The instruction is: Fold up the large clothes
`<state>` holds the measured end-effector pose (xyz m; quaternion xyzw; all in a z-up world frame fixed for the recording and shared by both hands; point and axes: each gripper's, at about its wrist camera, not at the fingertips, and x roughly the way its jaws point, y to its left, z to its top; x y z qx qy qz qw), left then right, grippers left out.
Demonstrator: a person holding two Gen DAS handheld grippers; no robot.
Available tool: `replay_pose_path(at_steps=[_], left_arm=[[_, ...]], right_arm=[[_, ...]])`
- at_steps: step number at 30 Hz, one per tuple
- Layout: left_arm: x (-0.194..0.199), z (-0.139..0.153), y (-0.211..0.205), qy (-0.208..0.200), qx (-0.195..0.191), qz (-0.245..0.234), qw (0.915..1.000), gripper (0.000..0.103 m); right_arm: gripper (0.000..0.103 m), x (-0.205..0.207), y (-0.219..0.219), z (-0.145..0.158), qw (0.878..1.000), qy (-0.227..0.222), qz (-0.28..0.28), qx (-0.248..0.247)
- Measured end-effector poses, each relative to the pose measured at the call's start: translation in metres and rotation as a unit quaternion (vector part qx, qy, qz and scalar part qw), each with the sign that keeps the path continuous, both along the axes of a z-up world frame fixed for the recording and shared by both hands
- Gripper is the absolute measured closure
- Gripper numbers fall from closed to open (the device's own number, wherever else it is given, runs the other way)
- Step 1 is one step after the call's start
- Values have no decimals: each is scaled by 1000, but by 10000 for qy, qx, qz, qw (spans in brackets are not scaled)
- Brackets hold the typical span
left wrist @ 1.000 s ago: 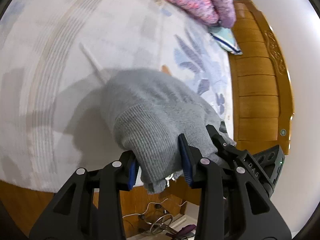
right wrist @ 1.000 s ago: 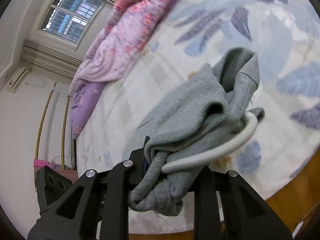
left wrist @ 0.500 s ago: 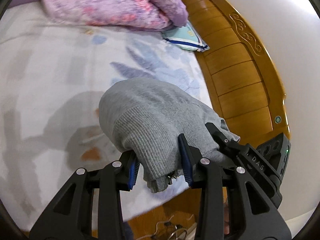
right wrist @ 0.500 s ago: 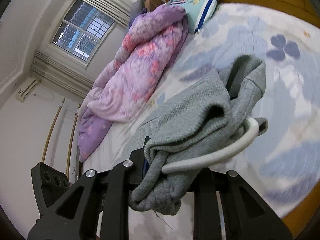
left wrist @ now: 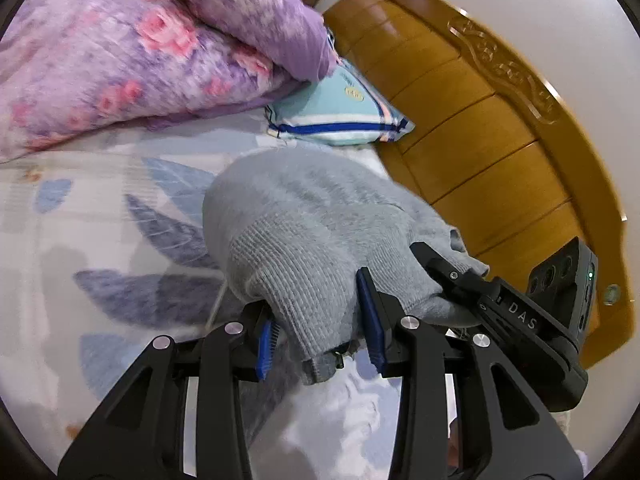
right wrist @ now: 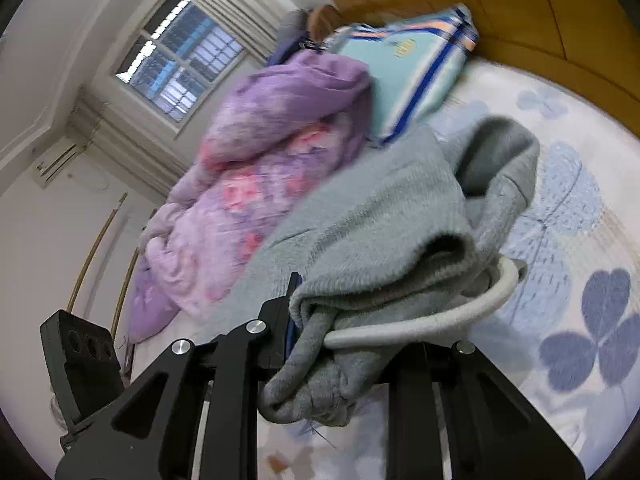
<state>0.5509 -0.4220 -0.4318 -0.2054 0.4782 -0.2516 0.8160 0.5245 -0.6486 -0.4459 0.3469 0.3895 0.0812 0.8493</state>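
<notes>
A grey knitted hoodie (left wrist: 304,232) is bunched and held above the bed by both grippers. My left gripper (left wrist: 320,332) is shut on its ribbed hem, with the blue pads pressing the fabric from both sides. My right gripper (right wrist: 340,344) is shut on another bunched part of the hoodie (right wrist: 384,224), where the hood and a pale drawstring (right wrist: 452,312) hang over the fingers. The right gripper's body (left wrist: 532,312) shows at the right of the left wrist view.
The bed has a white sheet with blue leaf prints (left wrist: 120,240). A purple and pink floral quilt (left wrist: 132,52) is heaped at the back. A light blue striped pillow (left wrist: 336,116) lies against the wooden headboard (left wrist: 492,136). A window (right wrist: 180,64) is on the far wall.
Both grippers have carried the hoodie across the bed toward the headboard, quilt and pillow. The grips on the fabric are unchanged.
</notes>
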Motion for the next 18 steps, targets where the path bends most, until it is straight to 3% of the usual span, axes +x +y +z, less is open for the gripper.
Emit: replay_pose_path(at_steps=[4, 7, 10, 12, 14, 15, 16, 17, 18], left_arm=[[4, -63, -36, 365, 437, -38, 9984, 67], [-21, -100, -54, 513, 686, -200, 9961, 67], [-42, -122, -63, 713, 851, -297, 9934, 67], [-52, -146, -63, 1164, 943, -276, 9883, 64], [-57, -165, -62, 1504, 1183, -241, 9812, 49], [-57, -169, -60, 1514, 1338, -219, 9791, 42], [-57, -169, -60, 1479, 1485, -209, 9776, 26], [-54, -169, -58, 1459, 1697, -238, 9744, 16], [-52, -168, -57, 1475, 1836, -268, 9715, 13]], right_arm=[[83, 11, -31, -63, 9974, 709, -62, 124], [83, -6, -45, -110, 9915, 1279, -149, 189], [83, -26, -50, -134, 9868, 1559, -277, 350], [81, -37, -47, -146, 9828, 1816, -249, 236], [77, -44, -46, -159, 9791, 2001, -292, 215], [67, -47, -47, -161, 9780, 2045, -348, 233], [61, -49, -49, -163, 9764, 2102, -448, 189], [59, -49, -50, -164, 9762, 2111, -458, 213], [58, -50, -51, -164, 9752, 2150, -456, 254]])
